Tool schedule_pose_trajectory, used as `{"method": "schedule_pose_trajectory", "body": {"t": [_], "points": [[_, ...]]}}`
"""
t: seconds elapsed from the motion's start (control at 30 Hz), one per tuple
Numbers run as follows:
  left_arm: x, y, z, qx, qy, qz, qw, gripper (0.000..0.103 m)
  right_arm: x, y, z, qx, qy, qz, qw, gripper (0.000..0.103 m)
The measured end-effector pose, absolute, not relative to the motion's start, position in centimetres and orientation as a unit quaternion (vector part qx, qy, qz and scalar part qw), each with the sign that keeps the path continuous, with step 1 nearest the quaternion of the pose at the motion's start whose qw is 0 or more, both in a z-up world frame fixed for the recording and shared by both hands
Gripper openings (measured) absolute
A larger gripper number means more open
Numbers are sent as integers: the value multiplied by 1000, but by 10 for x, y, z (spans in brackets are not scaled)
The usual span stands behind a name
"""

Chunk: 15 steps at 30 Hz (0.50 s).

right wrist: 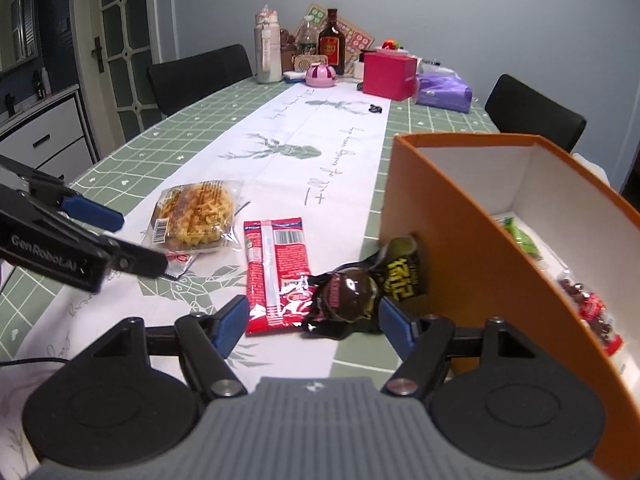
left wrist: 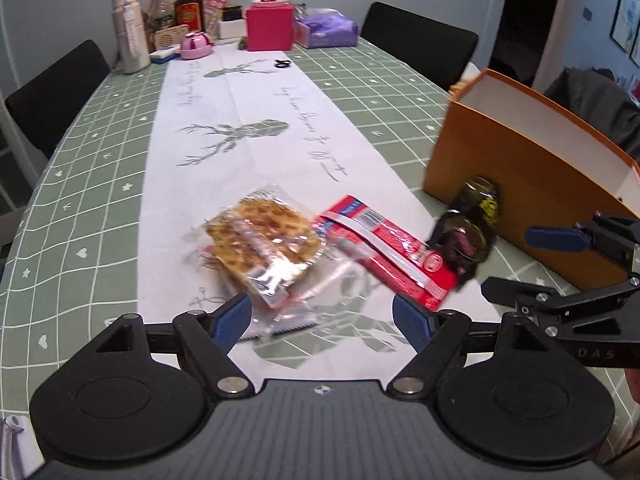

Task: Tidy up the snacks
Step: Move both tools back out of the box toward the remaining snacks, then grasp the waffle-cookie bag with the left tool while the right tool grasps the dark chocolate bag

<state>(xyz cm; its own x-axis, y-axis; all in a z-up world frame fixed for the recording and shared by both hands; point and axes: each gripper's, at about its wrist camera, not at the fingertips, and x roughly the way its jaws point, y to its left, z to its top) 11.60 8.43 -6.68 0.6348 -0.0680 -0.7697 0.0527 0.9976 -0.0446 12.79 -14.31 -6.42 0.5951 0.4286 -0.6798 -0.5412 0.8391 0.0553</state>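
Snacks lie loose on the white runner (left wrist: 256,120) of the green checked tablecloth (left wrist: 100,152): three on the cloth. One waffle in clear wrap (left wrist: 262,240), a barcode sticker on its side in my right view. One red packet (left wrist: 384,248), barcode and fine print on its back, too small to read. One dark wrapped sweet (right wrist: 352,292), yellow block lettering on its twisted end that I cannot make out; it touches the orange box (right wrist: 460,248) wall. Inside the box: a green packet (right wrist: 520,236) and a clear bag of dark red pieces (right wrist: 588,304), other contents unclear.

My left gripper (left wrist: 320,312) has its jaws apart, nothing pressed between the pads, the waffle wrap's edge lying just ahead of them. My right gripper (right wrist: 310,320) is also parted, pads either side of the dark sweet and the red packet's end, not clamping. Left tool's body reads "GenRobot.AI"; right tool's shows "DAS".

Far end: one dark bottle with red label (right wrist: 331,42), one pink box (right wrist: 388,74), two black chairs in each view.
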Motion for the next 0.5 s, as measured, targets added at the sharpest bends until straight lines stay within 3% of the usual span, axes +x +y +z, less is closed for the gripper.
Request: {"method": "schedule_pose_trajectory", "body": {"t": [0.23,0.37,0.5], "points": [[135,92,-84,-4,420,-11,907,97,146,-128,-84,-95,355,254,895,71],[145,100,-89,-63,410,25,909,97,155,-135,-87,-73,351,225,906,79],[161,107,-93,-119,416,89,897,98,163,-136,-91,-58,358,197,911,80]]}}
